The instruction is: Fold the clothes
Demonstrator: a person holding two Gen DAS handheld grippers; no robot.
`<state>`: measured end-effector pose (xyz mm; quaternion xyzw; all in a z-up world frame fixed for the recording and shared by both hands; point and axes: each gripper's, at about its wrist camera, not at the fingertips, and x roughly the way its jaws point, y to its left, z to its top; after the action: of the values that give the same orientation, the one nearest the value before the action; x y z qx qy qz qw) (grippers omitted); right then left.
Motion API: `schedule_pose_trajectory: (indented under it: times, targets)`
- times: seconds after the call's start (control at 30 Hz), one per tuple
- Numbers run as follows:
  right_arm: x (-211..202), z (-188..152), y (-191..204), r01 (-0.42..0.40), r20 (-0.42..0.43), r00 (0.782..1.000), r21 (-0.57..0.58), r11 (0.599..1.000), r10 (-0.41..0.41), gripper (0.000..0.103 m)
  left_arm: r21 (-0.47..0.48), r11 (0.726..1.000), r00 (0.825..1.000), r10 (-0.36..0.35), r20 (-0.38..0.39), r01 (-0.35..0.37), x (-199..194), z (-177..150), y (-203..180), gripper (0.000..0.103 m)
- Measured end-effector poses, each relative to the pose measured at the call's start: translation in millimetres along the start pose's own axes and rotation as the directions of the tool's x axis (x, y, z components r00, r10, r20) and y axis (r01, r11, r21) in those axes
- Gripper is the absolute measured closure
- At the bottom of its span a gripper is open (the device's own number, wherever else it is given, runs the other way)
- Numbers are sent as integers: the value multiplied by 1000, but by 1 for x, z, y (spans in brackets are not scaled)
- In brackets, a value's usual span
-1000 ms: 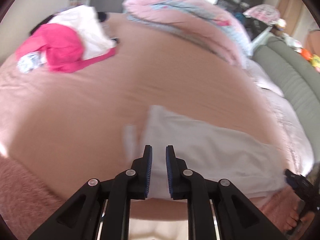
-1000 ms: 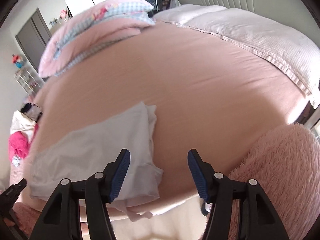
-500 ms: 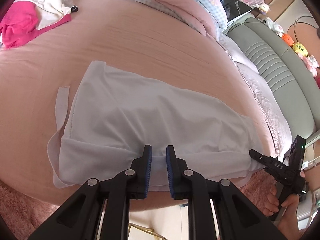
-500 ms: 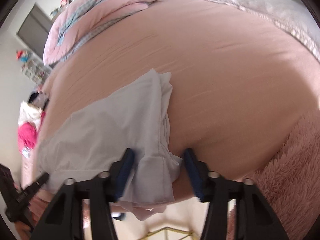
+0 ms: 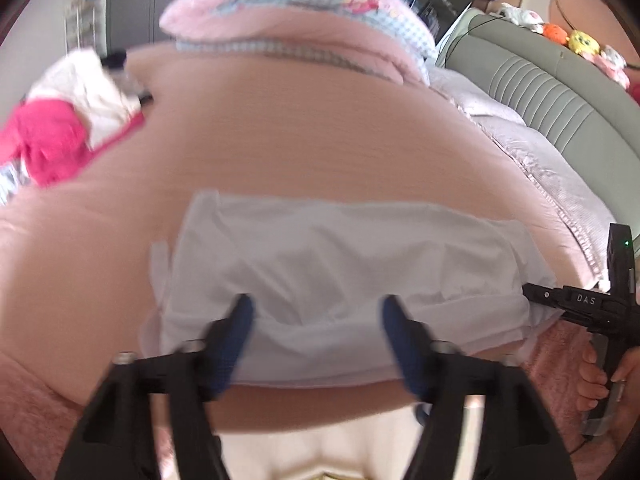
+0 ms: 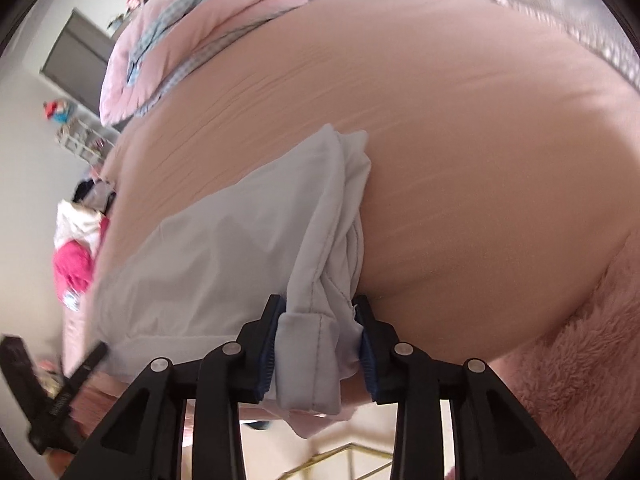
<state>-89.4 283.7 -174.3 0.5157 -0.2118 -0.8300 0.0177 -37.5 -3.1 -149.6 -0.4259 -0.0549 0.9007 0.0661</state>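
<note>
- The right gripper (image 6: 318, 344) is clamped on the near right corner of a pale white garment (image 6: 224, 256), with a hemmed, doubled edge bunched between its pads.
- The left gripper (image 5: 316, 320) stands released, its pads wide apart over the garment's near edge and nothing between them.
- The garment (image 5: 332, 264) lies along the near edge of the bed (image 5: 300, 128), spread left to right, with a turned strip along its near side and a loose band trailing at its left end.
- Judged step: one end is gripped and the other is waiting for a hold. A further fold would call for the left gripper to close on the near edge, so both ends lift together and the cloth does not sag.
- Only the right wrist view shows the stacked layers at the garment's right end and the fluffy pink blanket (image 6: 580, 352) near right.
- Only the left wrist view shows the person's hand (image 5: 600, 376) on the right gripper's handle, and the grey headboard (image 5: 560, 92) far right.
- Farther off, a pile of pink and white clothes (image 5: 60, 128) lies at the left, and a folded pink quilt (image 5: 288, 28) sits at the far side.
</note>
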Motion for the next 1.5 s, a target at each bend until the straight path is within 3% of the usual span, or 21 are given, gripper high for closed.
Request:
schedule_pose_trajectory:
  times: [0.1,0.17,0.27,0.33,0.43,0.53,0.67,0.83,0.97,1.13,1.23,1.3,1.4,1.47,1.5]
  targets:
    - [1,-2,13,66,14,998,-54,996,-66,66,21,997,996,80,28,-80,-3,2,3,32]
    - [1,-2,21,99,21,995,-102,990,-97,66,-5,995,995,96,14,-96,-1,2,12,32]
    - [-2,-1,31,125,39,992,-175,977,-120,81,-65,995,997,71,-14,-72,6,3,24,32]
    - [-3,-1,38,142,52,990,-223,964,-134,83,-76,994,997,73,-11,-73,7,4,25,32]
    - [-31,-10,25,92,84,994,-192,977,-77,84,-86,993,997,78,9,-77,3,4,26,32]
    - [-53,-6,42,38,135,991,-227,973,-8,84,-98,995,999,21,24,-19,1,4,24,32]
    - [-77,-1,90,-2,202,976,-359,933,81,84,-113,992,998,-54,44,59,-1,5,21,32]
    - [-74,2,128,23,211,974,-459,888,84,84,-107,982,987,-148,60,153,2,16,6,32]
    - [-71,9,100,-32,180,978,-374,927,106,84,-28,972,973,-232,-1,232,25,36,-36,32]
    - [-49,14,27,-75,79,993,-117,990,84,82,109,946,951,-294,-100,304,47,27,-102,32]
    - [-27,8,-10,-64,-25,998,34,997,65,76,210,945,964,-220,-151,249,58,6,-126,32]
    - [-15,-2,-24,-110,-75,990,100,989,118,67,253,943,972,-185,-143,217,58,-2,-132,32]
    - [-7,-10,-20,-162,-100,980,102,981,172,55,248,947,975,-174,-139,205,59,-4,-132,32]
    - [-4,-7,-9,-160,-92,982,42,986,163,58,227,953,976,-173,-135,200,61,-4,-132,32]
    - [-4,-4,-8,-179,-80,980,45,983,182,66,222,955,977,-171,-129,196,60,-5,-132,32]
